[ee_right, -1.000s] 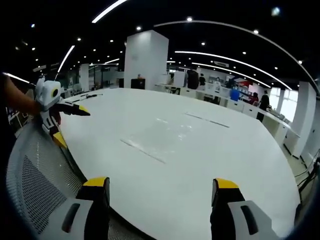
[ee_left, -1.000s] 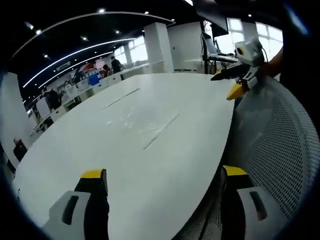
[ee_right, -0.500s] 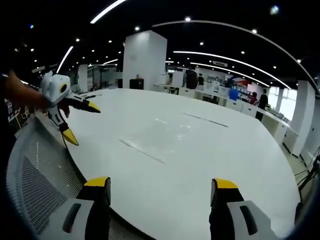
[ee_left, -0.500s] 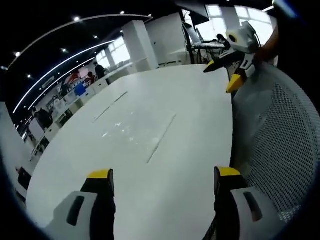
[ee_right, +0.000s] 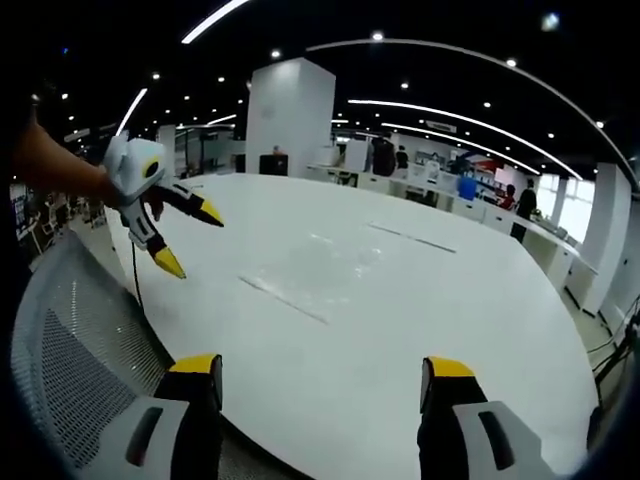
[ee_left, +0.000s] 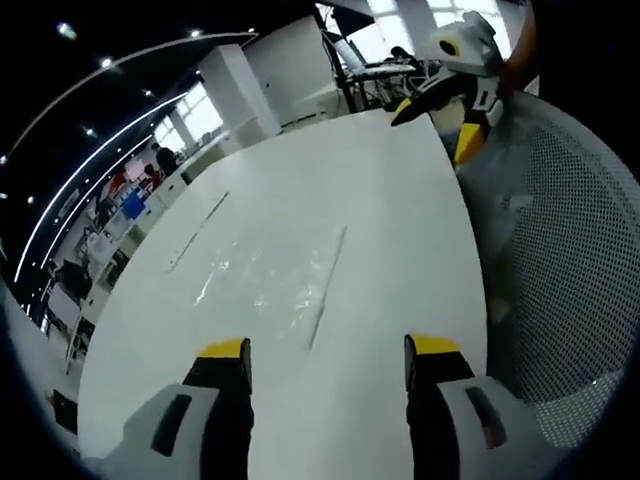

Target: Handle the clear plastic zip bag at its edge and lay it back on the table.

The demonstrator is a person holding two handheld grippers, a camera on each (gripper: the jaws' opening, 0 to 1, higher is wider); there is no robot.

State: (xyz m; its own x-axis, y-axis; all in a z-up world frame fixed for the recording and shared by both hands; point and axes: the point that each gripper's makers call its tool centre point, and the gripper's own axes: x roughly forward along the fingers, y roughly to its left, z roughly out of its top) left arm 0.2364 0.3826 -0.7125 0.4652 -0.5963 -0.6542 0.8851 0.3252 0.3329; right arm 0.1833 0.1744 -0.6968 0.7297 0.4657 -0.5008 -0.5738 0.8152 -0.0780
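The clear plastic zip bag (ee_left: 265,290) lies flat on the white table (ee_left: 400,200), faint but for glints and a straight strip along one edge. In the left gripper view my left gripper (ee_left: 330,350) is open just short of the bag, with nothing between its jaws. The right gripper (ee_left: 437,128) shows at the top right, held by a hand, jaws apart. In the right gripper view the bag (ee_right: 345,268) lies mid-table, well ahead of my open right gripper (ee_right: 322,365). The left gripper (ee_right: 190,240) reaches in from the left over the table's edge, open.
A grey mesh chair back (ee_left: 560,250) stands against the table's near edge, also the mesh chair back (ee_right: 70,350). Desks, a white pillar (ee_right: 290,120) and several people are far behind the table. The table top (ee_right: 480,300) is bare to the right of the bag.
The left gripper has moved forward over the table toward the bag, and its view has swung with it. The right gripper has stayed nearly still.
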